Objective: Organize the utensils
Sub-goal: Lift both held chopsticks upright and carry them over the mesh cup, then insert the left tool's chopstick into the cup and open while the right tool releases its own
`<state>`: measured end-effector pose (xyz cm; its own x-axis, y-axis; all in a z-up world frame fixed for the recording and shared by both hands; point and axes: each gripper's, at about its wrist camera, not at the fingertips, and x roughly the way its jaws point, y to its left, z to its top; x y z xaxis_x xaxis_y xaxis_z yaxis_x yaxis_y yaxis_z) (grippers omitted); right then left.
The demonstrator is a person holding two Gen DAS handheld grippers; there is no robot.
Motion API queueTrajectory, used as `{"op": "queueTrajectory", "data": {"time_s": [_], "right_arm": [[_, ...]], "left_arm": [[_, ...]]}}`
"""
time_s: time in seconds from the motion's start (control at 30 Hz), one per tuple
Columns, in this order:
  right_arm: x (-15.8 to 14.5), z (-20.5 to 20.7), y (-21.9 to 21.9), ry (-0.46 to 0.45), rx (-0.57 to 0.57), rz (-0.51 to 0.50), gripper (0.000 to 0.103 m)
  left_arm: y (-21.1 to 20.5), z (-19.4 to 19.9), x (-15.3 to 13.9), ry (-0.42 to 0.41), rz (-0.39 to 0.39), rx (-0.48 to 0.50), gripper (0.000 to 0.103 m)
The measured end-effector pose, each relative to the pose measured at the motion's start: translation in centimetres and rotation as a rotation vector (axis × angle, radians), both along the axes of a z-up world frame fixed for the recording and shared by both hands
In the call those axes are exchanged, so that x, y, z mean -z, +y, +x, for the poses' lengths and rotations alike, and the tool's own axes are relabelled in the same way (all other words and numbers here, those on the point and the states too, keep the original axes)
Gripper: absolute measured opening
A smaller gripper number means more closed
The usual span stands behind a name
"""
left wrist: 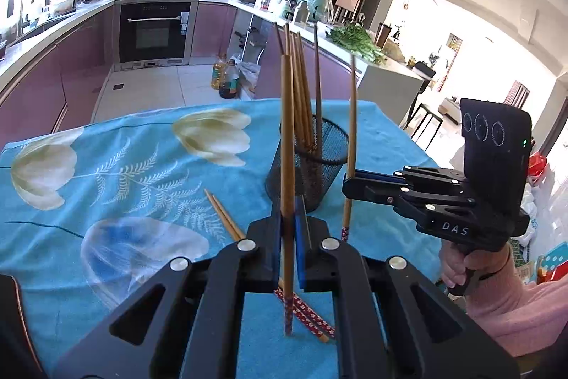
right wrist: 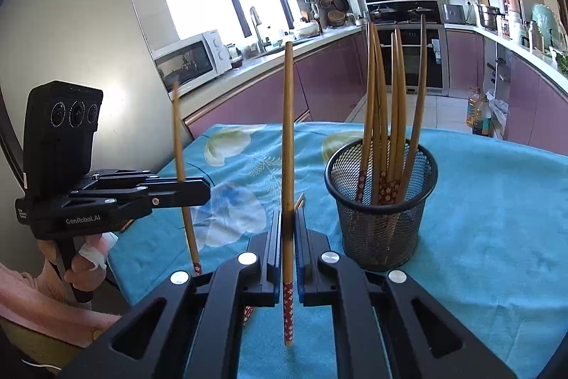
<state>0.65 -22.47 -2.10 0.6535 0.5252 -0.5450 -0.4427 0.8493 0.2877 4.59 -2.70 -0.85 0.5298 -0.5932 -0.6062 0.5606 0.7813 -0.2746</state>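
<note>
While each tool pinches one chopstick: five in the mesh cup, two on the cloth.

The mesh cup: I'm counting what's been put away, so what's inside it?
The mesh cup holds about six wooden chopsticks, upright, patterned red ends down. The mesh and overlap obscure their tips and the cup's bottom.

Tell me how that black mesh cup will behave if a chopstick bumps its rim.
The mesh cup looks light, so it may slide on the tablecloth. The tall chopsticks inside lean to one side and stand well above its rim, so a hard knock could probably tip it.
</note>
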Motion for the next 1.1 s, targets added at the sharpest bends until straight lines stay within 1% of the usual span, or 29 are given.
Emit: {"op": "queueTrajectory", "data": {"time_s": [0.17, 0.2, 0.23, 0.4, 0.6, 0.73, 0.93, 1.03, 1.07, 1.1], "right_arm": [[-1.6, -0.4, -1.4, -0.050, 0.022, 0.028, 0.006], [-1.9, -0.4, -1.6, -0.060, 0.026, 0.032, 0.006], [-2.4, -0.5, -1.9, -0.073, 0.031, 0.037, 0.006], [-4.2, -0.3, -2.9, -0.126, 0.054, 0.048, 0.006], [-6.2, 0.4, -3.5, -0.180, 0.081, 0.032, 0.006], [-7.4, 1.0, -4.0, -0.214, 0.099, 0.029, 0.006], [-8.2, 1.8, -4.4, -0.244, 0.124, 0.033, 0.006], [-8.3, 2.3, -4.3, -0.252, 0.135, 0.029, 0.006], [-8.2, 2.5, -4.4, -0.252, 0.136, 0.029, 0.006], [-8.2, 2.6, -4.3, -0.250, 0.137, 0.030, 0.006]], "left_arm": [[0.5, -0.2, -2.1, -0.024, -0.046, 0.004, 0.007], [0.6, -0.2, -2.5, 0.001, -0.037, -0.013, 0.007], [0.5, -0.1, -2.9, -0.005, -0.044, -0.012, 0.007], [-0.2, 0.9, -4.7, -0.047, -0.075, -0.014, 0.007], [-1.9, 2.3, -6.5, -0.085, -0.079, -0.014, 0.007], [-3.0, 2.9, -7.9, -0.129, -0.096, -0.007, 0.007], [-4.2, 3.8, -9.2, -0.191, -0.117, -0.004, 0.007], [-4.8, 4.2, -9.4, -0.201, -0.120, -0.002, 0.007], [-4.9, 4.4, -9.4, -0.244, -0.129, 0.003, 0.007], [-5.0, 4.6, -9.2, -0.245, -0.124, 0.001, 0.007]]}}
